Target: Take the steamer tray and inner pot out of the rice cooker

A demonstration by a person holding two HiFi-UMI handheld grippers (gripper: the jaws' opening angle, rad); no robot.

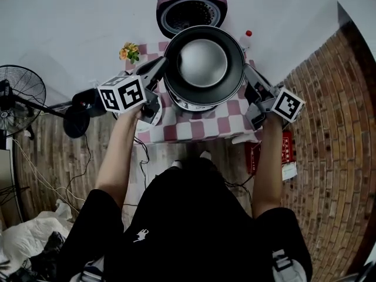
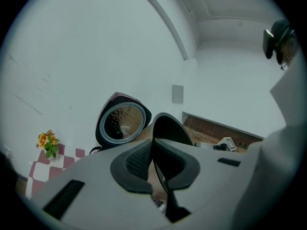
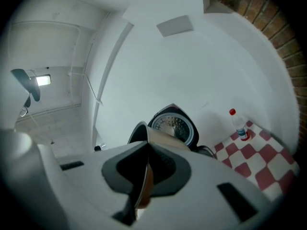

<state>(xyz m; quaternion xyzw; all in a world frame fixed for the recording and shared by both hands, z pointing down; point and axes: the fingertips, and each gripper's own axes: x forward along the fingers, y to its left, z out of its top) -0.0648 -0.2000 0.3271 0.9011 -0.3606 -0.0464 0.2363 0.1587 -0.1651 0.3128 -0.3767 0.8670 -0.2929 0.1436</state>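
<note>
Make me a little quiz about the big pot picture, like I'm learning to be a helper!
1. True or false: the left gripper and the right gripper each have their jaws shut on the rim of the inner pot.
2. What colour is the cap of the bottle on the table? A red, B blue, C green.
3. Fill in: the lid of the rice cooker stands ____.
Key: 1 true; 2 A; 3 open.
</note>
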